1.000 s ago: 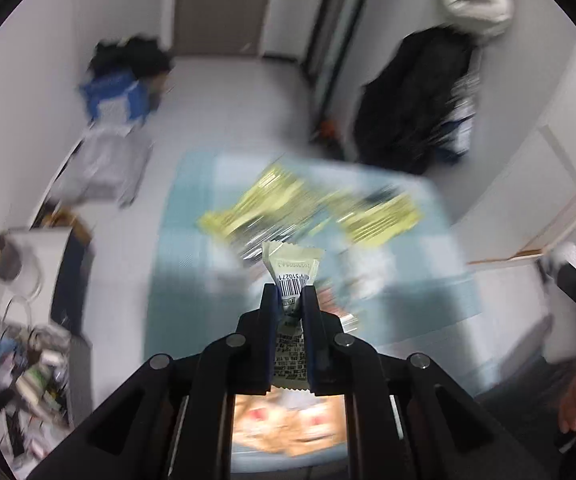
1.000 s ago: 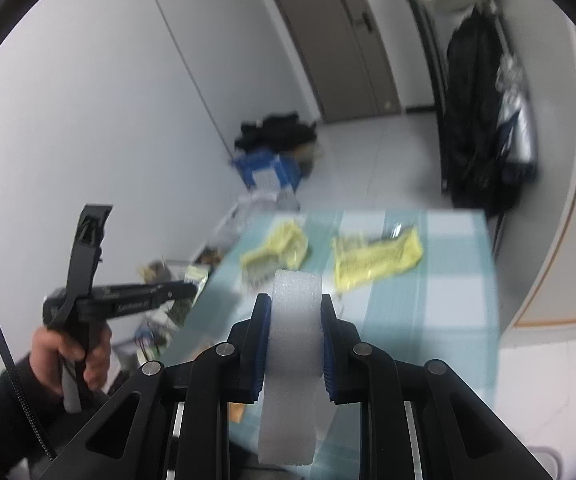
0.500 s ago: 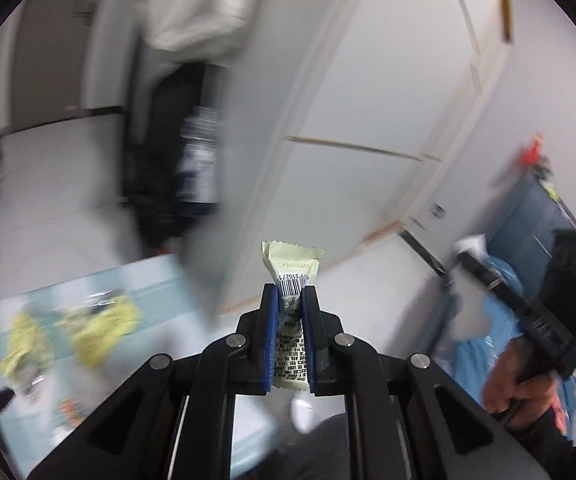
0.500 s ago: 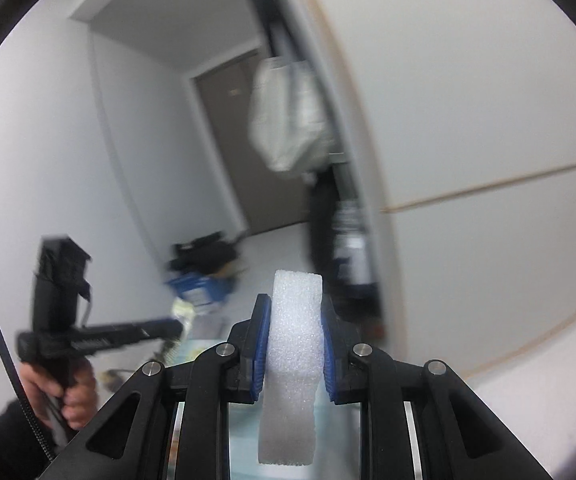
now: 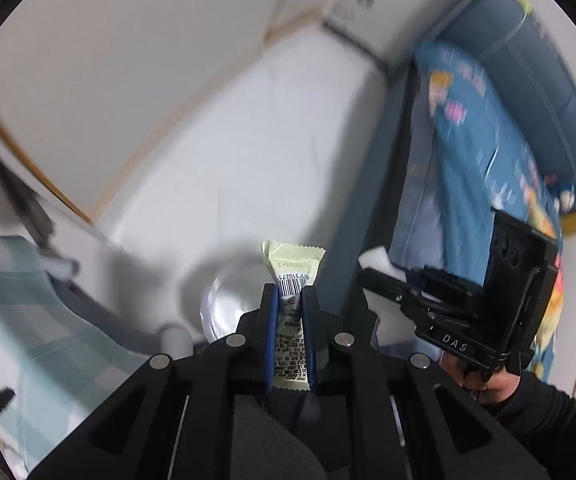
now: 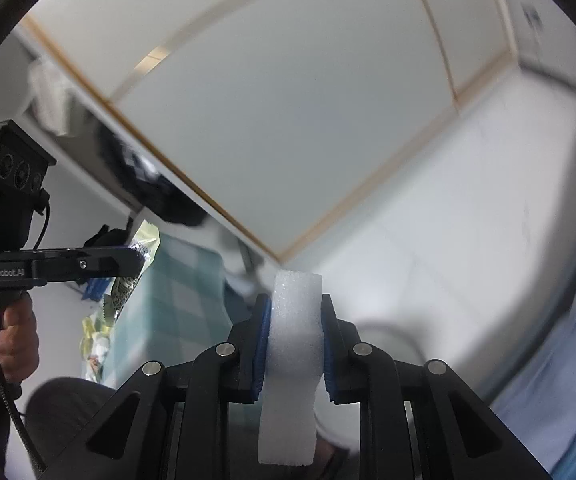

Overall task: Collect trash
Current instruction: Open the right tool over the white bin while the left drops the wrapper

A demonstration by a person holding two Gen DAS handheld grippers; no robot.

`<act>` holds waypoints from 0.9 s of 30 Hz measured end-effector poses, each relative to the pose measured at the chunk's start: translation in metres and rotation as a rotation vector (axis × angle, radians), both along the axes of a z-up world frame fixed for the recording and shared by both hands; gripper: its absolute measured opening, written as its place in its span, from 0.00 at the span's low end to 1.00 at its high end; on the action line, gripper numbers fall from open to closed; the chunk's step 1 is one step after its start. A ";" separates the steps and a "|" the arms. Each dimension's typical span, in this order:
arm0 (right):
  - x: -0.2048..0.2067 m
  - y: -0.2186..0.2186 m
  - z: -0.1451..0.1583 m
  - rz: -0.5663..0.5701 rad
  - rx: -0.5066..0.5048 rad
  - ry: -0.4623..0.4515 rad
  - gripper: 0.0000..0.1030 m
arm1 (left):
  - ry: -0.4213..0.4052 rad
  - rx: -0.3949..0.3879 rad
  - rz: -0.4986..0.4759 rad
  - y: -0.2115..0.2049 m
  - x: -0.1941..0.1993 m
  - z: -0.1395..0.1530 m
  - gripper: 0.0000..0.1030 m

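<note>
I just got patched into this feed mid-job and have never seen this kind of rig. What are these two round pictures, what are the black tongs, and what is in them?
There is no robot here. A person holds a trigger-handled gripper in each hand, and a wide-angle camera on each looks out along its two fingers, so each round picture is one gripper's own view.

In the left view, the left gripper is shut on a pale yellow snack wrapper with a barcode. Beyond it, low on the white floor, is a blurred clear round rim, perhaps a bin. The right gripper shows at its side.

In the right view, the right gripper is shut on a strip of white foam. To the left is a checked green table with more yellow wrappers on it.
</note>
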State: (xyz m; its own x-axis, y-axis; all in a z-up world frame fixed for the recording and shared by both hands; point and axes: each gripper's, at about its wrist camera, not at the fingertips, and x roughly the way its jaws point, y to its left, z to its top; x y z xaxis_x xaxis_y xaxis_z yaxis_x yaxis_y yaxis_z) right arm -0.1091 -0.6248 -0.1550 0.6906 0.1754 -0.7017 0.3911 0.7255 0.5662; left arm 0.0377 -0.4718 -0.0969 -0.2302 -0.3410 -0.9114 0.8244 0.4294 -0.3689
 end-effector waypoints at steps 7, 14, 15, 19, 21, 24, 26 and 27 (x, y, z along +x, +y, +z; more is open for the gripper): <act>0.000 -0.002 -0.089 -0.074 0.175 0.142 0.21 | 0.219 0.211 -0.045 -0.025 0.012 -0.103 0.07; 0.016 -0.003 -0.137 -0.136 0.257 0.244 0.21 | 0.314 0.322 -0.100 -0.036 0.007 -0.167 0.07; 0.018 -0.002 -0.145 -0.144 0.278 0.259 0.21 | 0.322 0.331 -0.102 -0.035 0.007 -0.173 0.07; 0.030 -0.002 -0.166 -0.156 0.285 0.320 0.23 | 0.361 0.376 -0.095 -0.030 0.008 -0.204 0.08; 0.040 0.003 -0.172 -0.157 0.268 0.362 0.23 | 0.386 0.380 -0.081 -0.027 0.009 -0.213 0.08; 0.038 0.002 -0.183 -0.151 0.249 0.413 0.23 | 0.417 0.382 -0.051 -0.025 0.011 -0.223 0.10; 0.038 0.002 -0.186 -0.131 0.245 0.432 0.23 | 0.437 0.387 -0.044 -0.024 0.013 -0.224 0.11; 0.034 0.003 -0.186 -0.127 0.232 0.446 0.25 | 0.448 0.387 -0.038 -0.023 0.013 -0.226 0.17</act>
State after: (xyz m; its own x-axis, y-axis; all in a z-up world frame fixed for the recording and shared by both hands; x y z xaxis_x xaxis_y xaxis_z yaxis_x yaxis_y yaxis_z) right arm -0.0753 -0.6221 -0.3413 0.3586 0.2955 -0.8855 0.7080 0.5321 0.4643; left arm 0.0505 -0.4947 -0.3225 -0.6271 0.0124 -0.7789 0.6414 0.5755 -0.5073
